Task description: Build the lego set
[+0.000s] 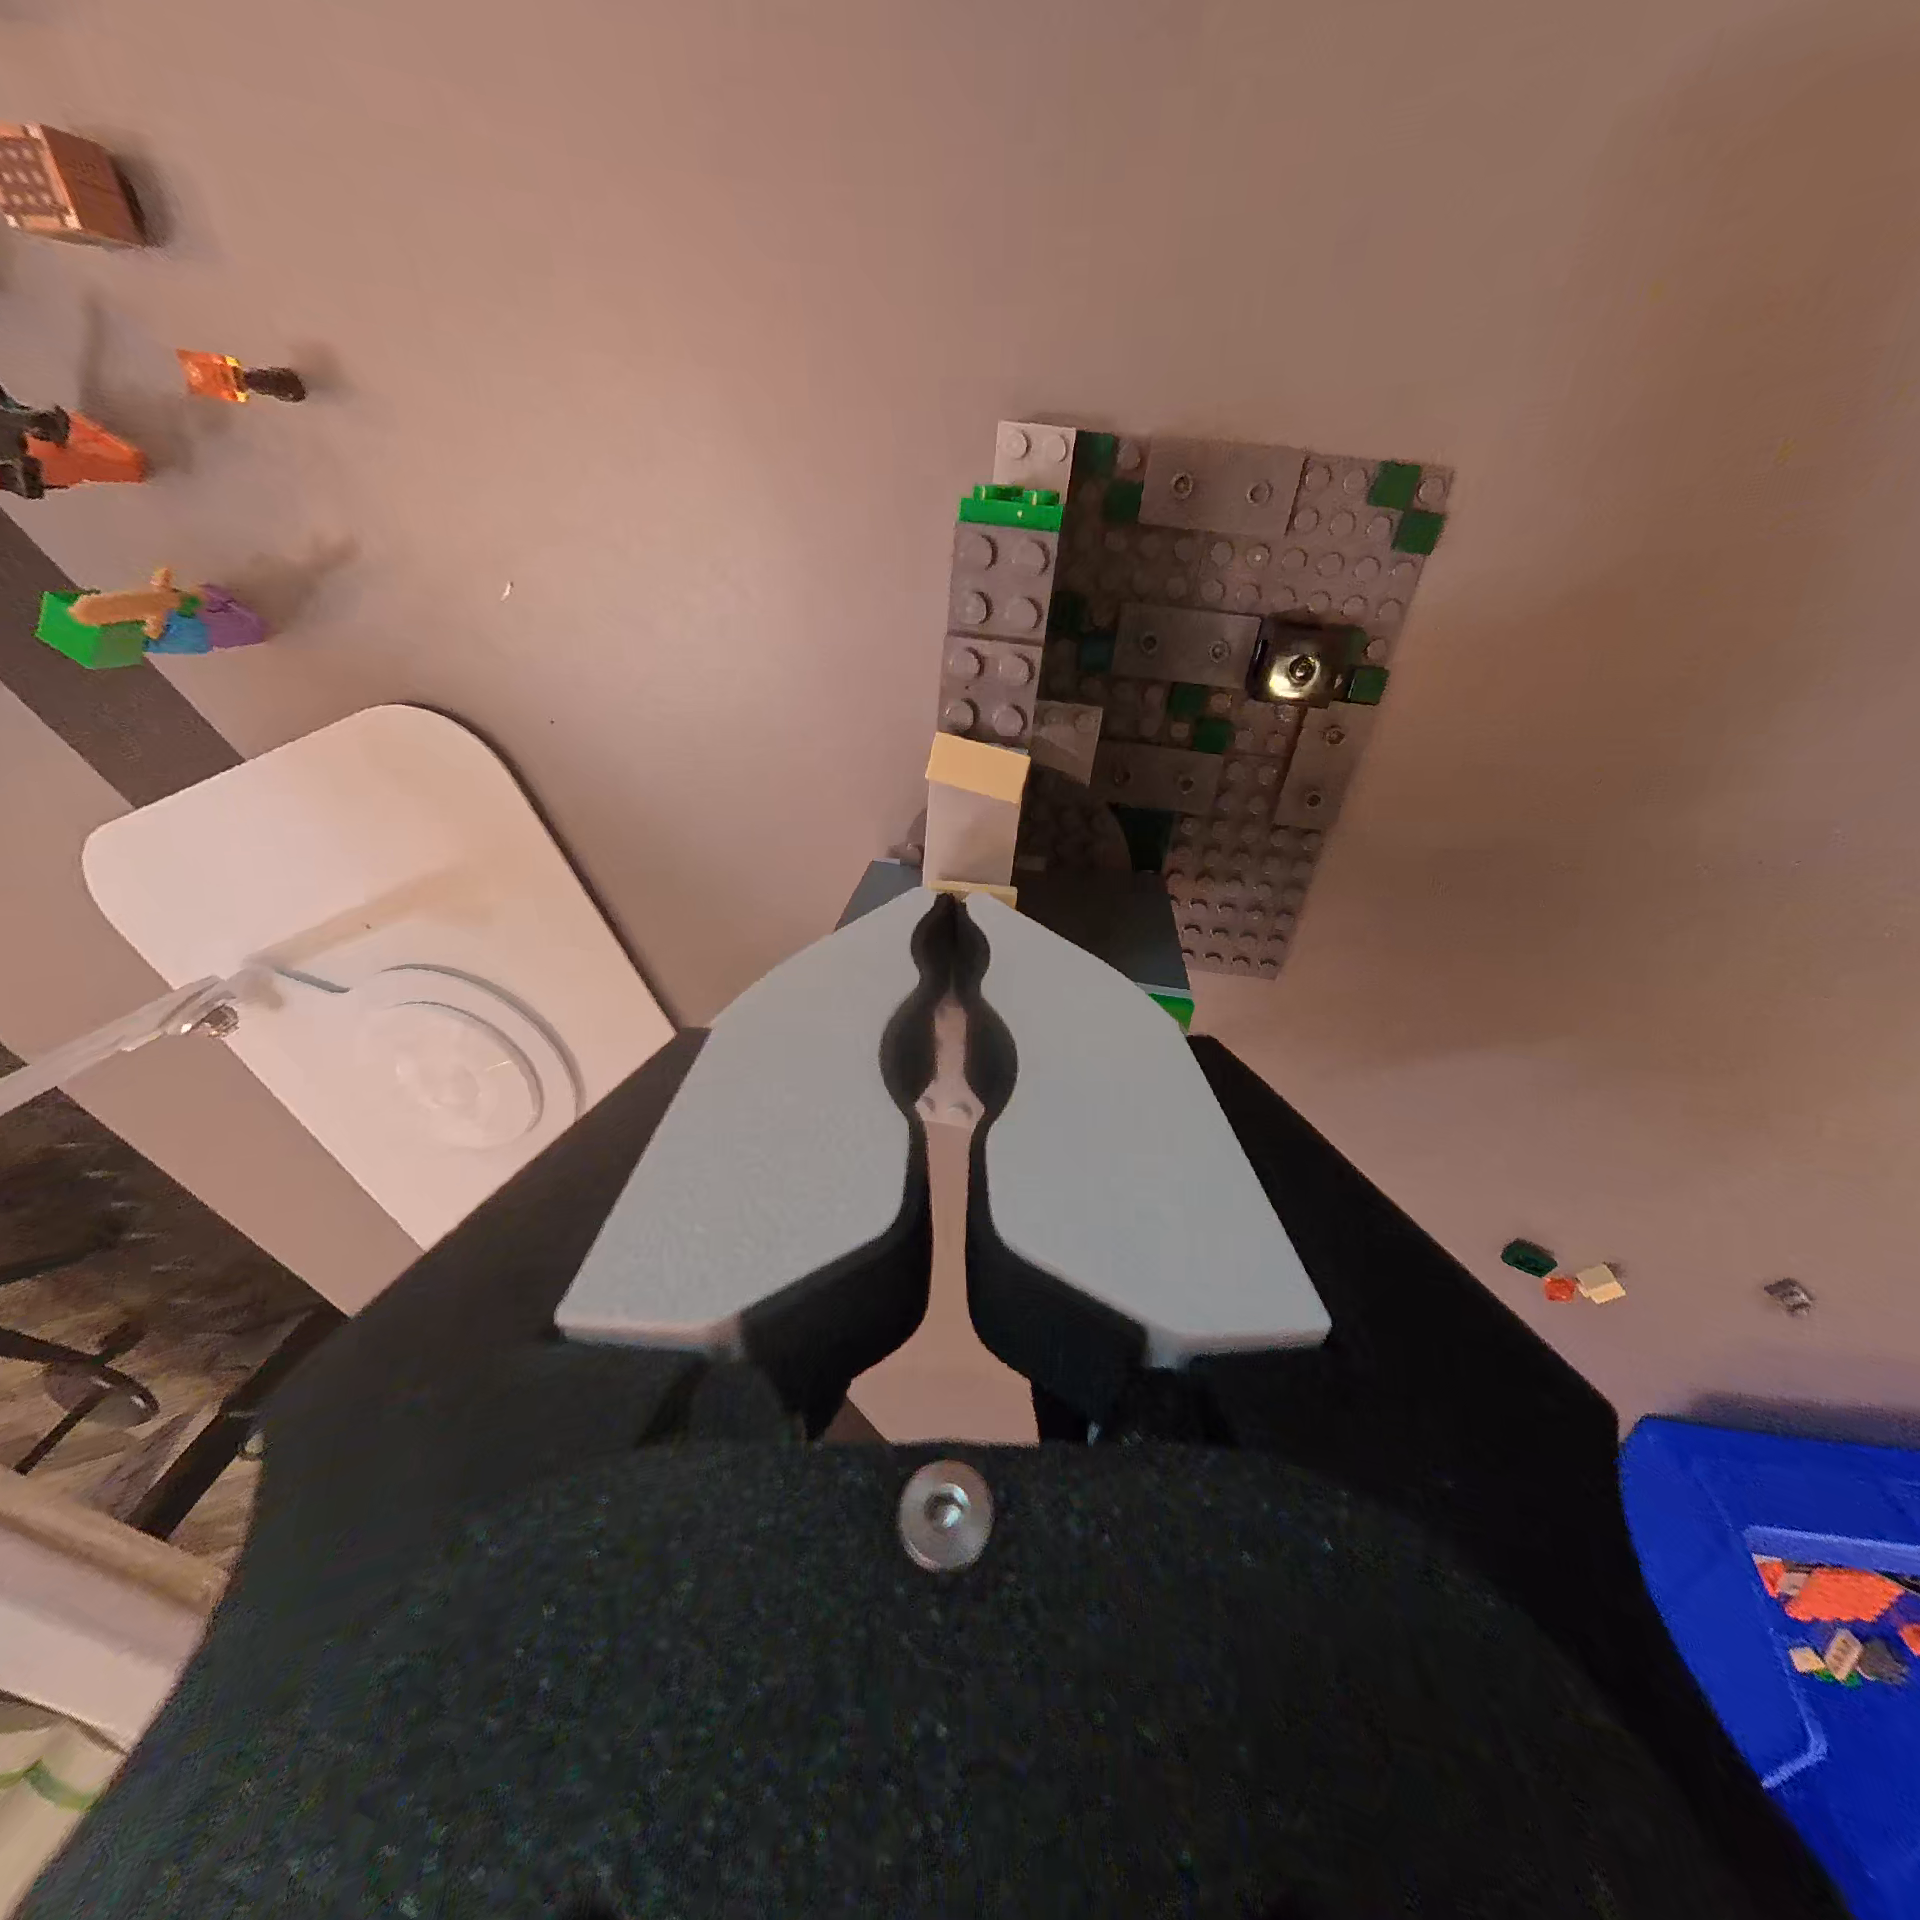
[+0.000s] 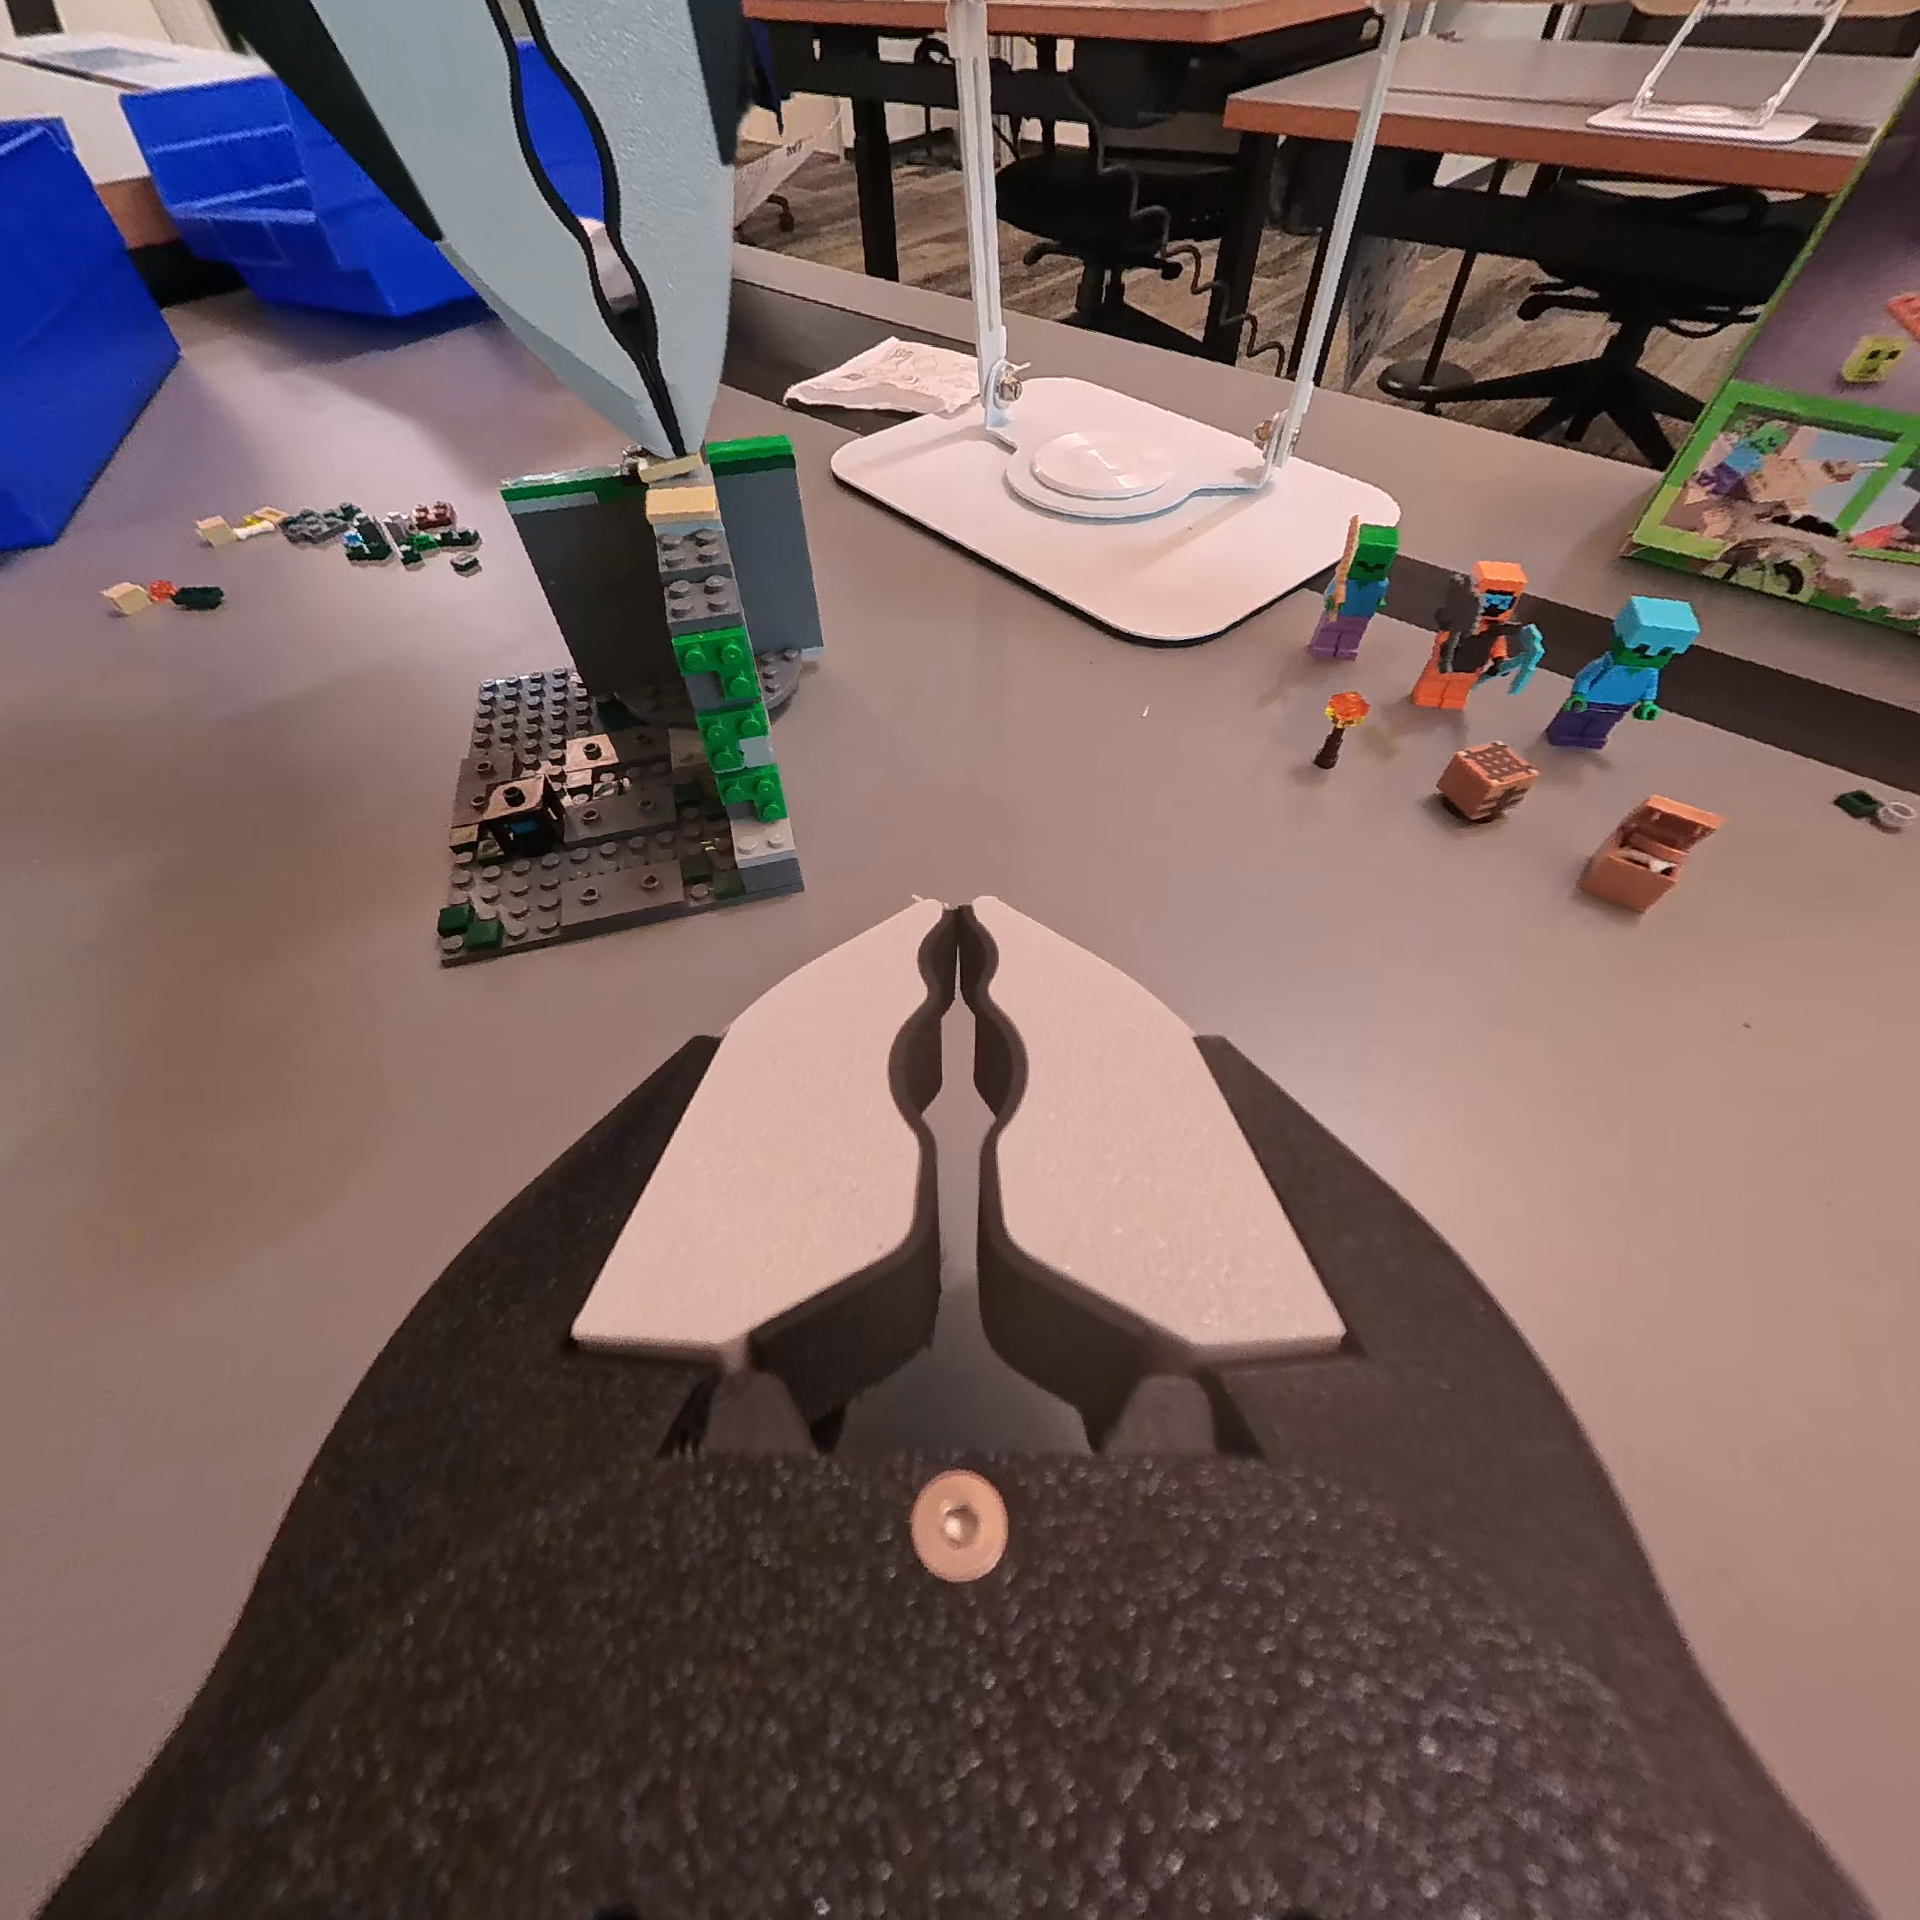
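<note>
The right gripper (image 2: 957, 912), jaws closed and empty, idled over the table (image 2: 1247, 1039) while the left gripper (image 2: 673, 449) pinched a tan plate (image 2: 665, 469) atop the build's (image 2: 623, 790) wall, likely needing firm downward pressing.

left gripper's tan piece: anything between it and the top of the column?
Nothing visible does. The left gripper is shut on a small tan piece right above the tan brick capping the grey and green column. Whether they already touch cannot be told. The right gripper sits shut well clear.
</note>
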